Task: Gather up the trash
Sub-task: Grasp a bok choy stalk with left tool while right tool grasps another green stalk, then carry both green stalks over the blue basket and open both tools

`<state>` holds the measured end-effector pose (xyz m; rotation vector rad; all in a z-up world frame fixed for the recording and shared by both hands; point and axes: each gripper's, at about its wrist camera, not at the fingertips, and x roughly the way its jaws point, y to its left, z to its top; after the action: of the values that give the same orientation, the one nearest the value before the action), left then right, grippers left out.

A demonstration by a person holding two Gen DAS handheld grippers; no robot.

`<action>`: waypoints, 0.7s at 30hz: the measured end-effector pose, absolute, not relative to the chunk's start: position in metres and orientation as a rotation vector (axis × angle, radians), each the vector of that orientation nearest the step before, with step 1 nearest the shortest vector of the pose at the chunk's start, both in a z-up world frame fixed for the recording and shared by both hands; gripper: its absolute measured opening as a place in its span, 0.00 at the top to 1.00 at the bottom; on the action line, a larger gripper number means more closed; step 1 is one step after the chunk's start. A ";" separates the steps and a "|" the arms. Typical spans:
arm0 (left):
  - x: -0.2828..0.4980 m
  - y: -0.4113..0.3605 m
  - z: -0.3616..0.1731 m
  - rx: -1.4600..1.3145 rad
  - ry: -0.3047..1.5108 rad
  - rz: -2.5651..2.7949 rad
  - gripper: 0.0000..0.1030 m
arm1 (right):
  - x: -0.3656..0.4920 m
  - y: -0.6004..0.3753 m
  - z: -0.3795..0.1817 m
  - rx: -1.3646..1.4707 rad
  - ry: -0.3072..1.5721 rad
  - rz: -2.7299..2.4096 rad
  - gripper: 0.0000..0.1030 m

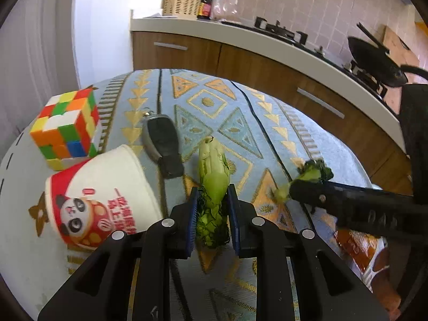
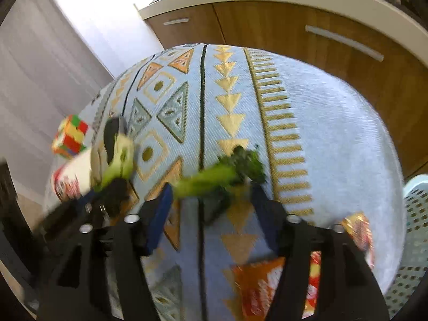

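Patterned tablecloth under cube, cup, key fob, greens.

A pale green vegetable stalk with dark leafy ends lies lengthwise on the patterned bench cloth, its leafy end pinched between blue pads. A second, shorter vegetable piece, light green stem and dark curly leaf, lies crosswise further right. An orange snack wrapper lies flat and crumpled near the cloth's front edge, beside a pale perforated basket.
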<state>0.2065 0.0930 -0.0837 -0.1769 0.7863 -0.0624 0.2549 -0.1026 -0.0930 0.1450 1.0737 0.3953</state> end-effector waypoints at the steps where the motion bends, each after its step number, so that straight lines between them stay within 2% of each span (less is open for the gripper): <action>1: 0.204 0.095 -0.082 -0.189 0.769 -0.064 0.81 | 0.259 -0.102 -0.093 0.166 1.078 0.380 0.40; 6: 0.198 0.098 -0.080 -0.206 0.740 -0.068 0.81 | 0.270 -0.091 -0.093 0.174 1.055 0.314 0.42; 8: 0.198 0.098 -0.080 -0.210 0.734 -0.074 0.81 | 0.270 -0.078 -0.093 0.106 1.021 0.271 0.51; 9: 0.198 0.099 -0.080 -0.212 0.735 -0.076 0.81 | 0.269 -0.073 -0.093 0.066 1.005 0.249 0.59; 14: 0.199 0.098 -0.079 -0.207 0.735 -0.078 0.81 | 0.260 -0.059 -0.094 -0.038 0.936 0.214 0.74; 16: 0.198 0.098 -0.078 -0.206 0.727 -0.074 0.81 | 0.257 -0.061 -0.091 -0.023 0.937 0.249 0.86; 21: 0.193 0.093 -0.071 -0.192 0.697 -0.064 0.81 | 0.240 -0.063 -0.074 -0.022 0.898 0.288 0.87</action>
<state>0.1932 0.0931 -0.0714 -0.1920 0.6972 -0.0635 0.2396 -0.0632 -0.0736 -0.0218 0.8981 0.2879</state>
